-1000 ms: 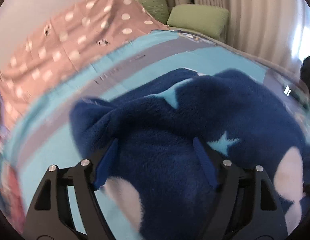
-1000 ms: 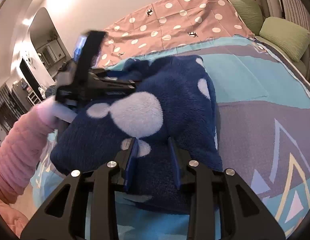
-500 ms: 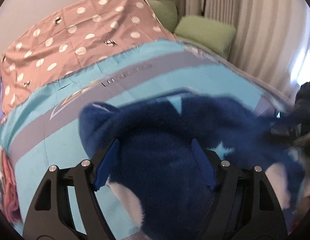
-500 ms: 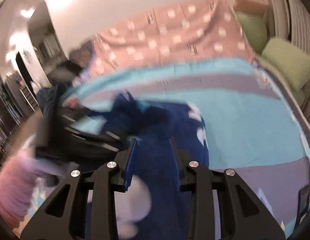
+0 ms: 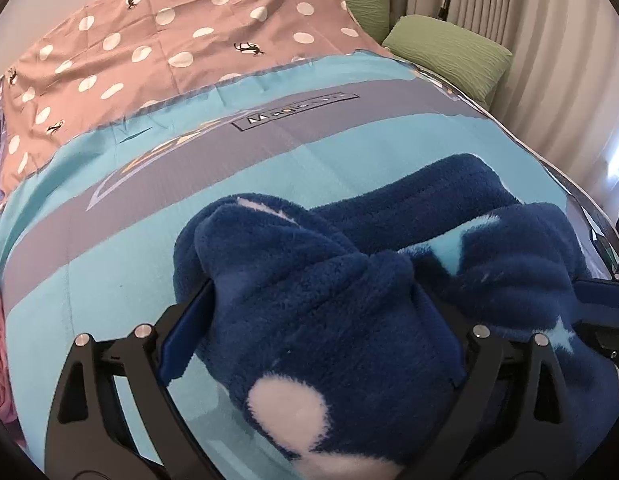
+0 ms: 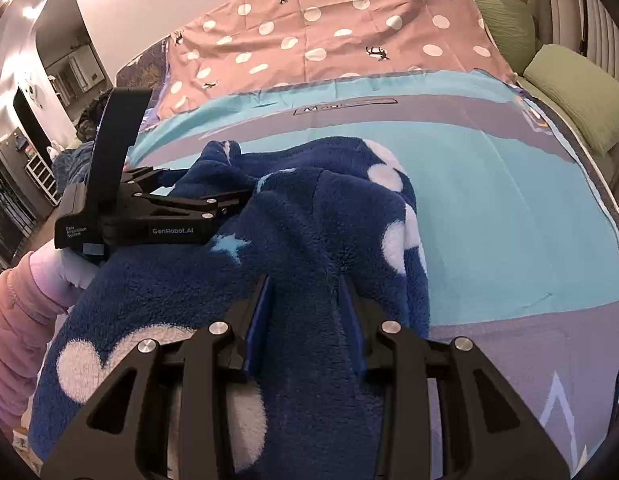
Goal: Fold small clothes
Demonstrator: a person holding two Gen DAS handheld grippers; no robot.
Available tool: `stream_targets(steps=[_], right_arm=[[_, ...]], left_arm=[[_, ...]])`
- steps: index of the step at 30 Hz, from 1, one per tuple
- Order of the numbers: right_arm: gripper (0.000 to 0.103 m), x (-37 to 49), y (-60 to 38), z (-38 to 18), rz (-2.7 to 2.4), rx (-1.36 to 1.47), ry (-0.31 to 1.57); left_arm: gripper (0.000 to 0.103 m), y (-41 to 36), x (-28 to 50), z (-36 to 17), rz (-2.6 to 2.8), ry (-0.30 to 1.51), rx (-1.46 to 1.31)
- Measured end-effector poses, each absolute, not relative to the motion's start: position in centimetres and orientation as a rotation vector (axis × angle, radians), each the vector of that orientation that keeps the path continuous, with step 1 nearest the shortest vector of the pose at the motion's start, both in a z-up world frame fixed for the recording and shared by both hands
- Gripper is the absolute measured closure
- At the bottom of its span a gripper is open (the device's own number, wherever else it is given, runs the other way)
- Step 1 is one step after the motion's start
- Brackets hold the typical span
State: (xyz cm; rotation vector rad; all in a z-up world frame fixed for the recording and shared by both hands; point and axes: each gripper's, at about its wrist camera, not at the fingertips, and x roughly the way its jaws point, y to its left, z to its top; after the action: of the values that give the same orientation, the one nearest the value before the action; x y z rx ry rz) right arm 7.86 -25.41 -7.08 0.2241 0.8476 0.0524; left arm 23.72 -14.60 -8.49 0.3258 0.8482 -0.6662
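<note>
Left wrist view: navy fleece garment (image 5: 349, 320) fills lower centre and right of frame, bunched in thick folds, white dot at bottom centre, pale blue star at right.
Left gripper (image 5: 317, 308): jaws spread wide and opening; a fold of fleece sits between them, blue pads (image 5: 181, 336) at its flanks, no visible squeeze.
Right wrist view: same garment (image 6: 309, 260) lies across centre and lower left, on the teal-and-grey bedspread (image 6: 509, 208).
Right gripper (image 6: 305, 316): jaws narrow, clenched on a ridge of fleece, both pads pressed into the pile.
Left gripper seen from right view (image 6: 157, 216): black body at left of frame, tips buried in the garment's left side; held by a hand with a pink sleeve (image 6: 17, 320) at lower left.
Background: pink polka-dot sheet (image 5: 169, 48) at upper left, green pillows (image 5: 445, 52) at upper right, beside curtains (image 5: 549, 40).
</note>
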Motion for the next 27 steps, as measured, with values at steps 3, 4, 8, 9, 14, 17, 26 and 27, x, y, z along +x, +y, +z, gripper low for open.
stream_targets(steps=[3, 4, 8, 9, 14, 17, 26, 27], right_arm=[[0.067, 7.4, -25.2, -5.8, 0.056, 0.207, 0.858], [0.066, 7.2, -25.3, -5.0, 0.058, 0.208, 0.863], [0.066, 7.3, -25.5, -1.3, 0.081, 0.222, 0.806], [0.066, 7.8, -25.4, -0.6, 0.092, 0.221, 0.796], [0.057, 13.1, -24.3, -4.3, 0.091, 0.228, 0.941], [0.055, 14.7, -24.9, -8.3, 0.083, 0.256, 0.990], [0.055, 13.6, -24.5, -7.7, 0.062, 0.238, 0.949], [0.055, 13.5, -24.6, -7.7, 0.063, 0.237, 0.946]], left_arm=[[0.015, -14.2, 22.8, -6.4, -0.662, 0.802, 0.332], [0.017, -13.7, 22.3, -5.0, -0.674, 0.767, 0.315], [0.037, -11.6, 21.3, 0.4, -0.679, 0.630, 0.225], [0.053, -11.5, 21.5, 1.0, -0.693, 0.628, 0.204], [0.060, -14.8, 24.5, -5.4, -0.654, 0.831, 0.318], [0.059, -15.9, 23.8, -9.1, -0.604, 0.733, 0.382], [0.059, -16.4, 24.6, -9.1, -0.588, 0.744, 0.395], [0.059, -16.5, 24.7, -9.0, -0.586, 0.744, 0.395]])
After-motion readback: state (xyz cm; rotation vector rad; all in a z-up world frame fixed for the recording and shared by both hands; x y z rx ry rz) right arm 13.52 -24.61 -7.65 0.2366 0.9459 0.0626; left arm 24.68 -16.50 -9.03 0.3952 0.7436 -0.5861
